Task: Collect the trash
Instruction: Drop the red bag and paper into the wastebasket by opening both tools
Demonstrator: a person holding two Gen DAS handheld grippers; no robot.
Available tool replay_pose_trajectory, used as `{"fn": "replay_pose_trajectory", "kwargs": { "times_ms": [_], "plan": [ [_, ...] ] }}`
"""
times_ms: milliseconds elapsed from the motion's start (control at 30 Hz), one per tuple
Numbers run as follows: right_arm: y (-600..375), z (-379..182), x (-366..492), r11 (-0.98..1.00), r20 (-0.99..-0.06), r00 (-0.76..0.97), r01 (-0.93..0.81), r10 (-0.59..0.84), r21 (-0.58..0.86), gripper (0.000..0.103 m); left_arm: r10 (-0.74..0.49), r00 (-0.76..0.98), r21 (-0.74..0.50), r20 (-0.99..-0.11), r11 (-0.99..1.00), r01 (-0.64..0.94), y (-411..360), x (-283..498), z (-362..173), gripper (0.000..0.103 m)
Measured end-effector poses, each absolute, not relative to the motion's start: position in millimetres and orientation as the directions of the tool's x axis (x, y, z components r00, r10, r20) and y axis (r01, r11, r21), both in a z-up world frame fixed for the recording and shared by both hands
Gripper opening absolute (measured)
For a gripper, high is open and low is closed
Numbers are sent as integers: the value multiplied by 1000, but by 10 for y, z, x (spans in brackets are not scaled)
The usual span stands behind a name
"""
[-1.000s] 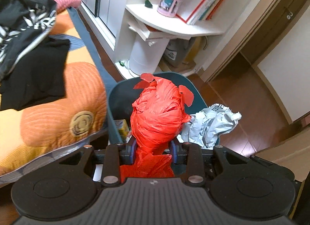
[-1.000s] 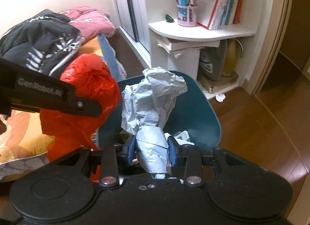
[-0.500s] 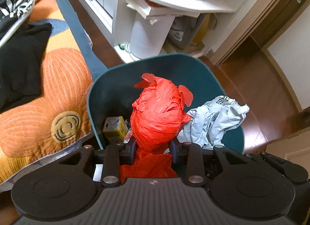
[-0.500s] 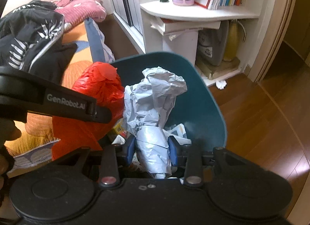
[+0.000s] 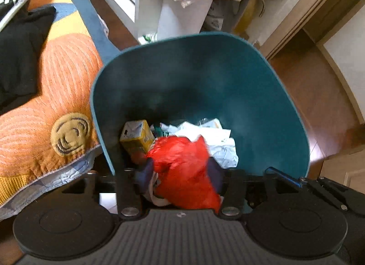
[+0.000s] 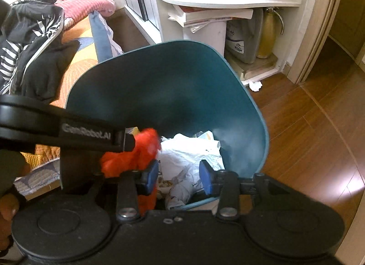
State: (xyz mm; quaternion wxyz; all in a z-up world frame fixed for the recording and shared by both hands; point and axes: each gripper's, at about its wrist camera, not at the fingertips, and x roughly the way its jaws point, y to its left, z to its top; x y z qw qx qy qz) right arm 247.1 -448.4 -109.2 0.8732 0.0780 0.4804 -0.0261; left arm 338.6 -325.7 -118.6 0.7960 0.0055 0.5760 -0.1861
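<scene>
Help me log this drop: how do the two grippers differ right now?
The left gripper has the red bag between its fingers, while the right gripper has nothing between its own. The right gripper's jaws are spread wide, with its crumpled paper lying loose below; whether the left gripper still pinches the bag is unclear through the blur. Both reach over the teal bin.

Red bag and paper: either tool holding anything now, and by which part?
Left tool: the red bag sits between its fingers, grip unclear through blur. Right tool: open, holding nothing; the paper lies in the bin.
</scene>
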Motion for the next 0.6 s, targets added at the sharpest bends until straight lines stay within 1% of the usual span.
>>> {"fn": "replay_pose_trajectory", "kwargs": {
  "times_ms": [33, 300, 600],
  "plan": [
    [-4478, -1073, 2459, 986, -841, 540, 120, 29, 111, 43, -297, 273, -211, -915, 929, 305, -3246, 3371, -1161, 59],
    [-4366, -825, 2271, 987, -817, 574, 95, 55, 134, 46, -321, 312, -219, -894, 922, 319, -3051, 3165, -918, 59],
    [-4110, -442, 1950, 990, -774, 627, 30, 91, 141, 49, -341, 386, -207, -857, 914, 349, -2725, 2797, -484, 59]
  ]
}}
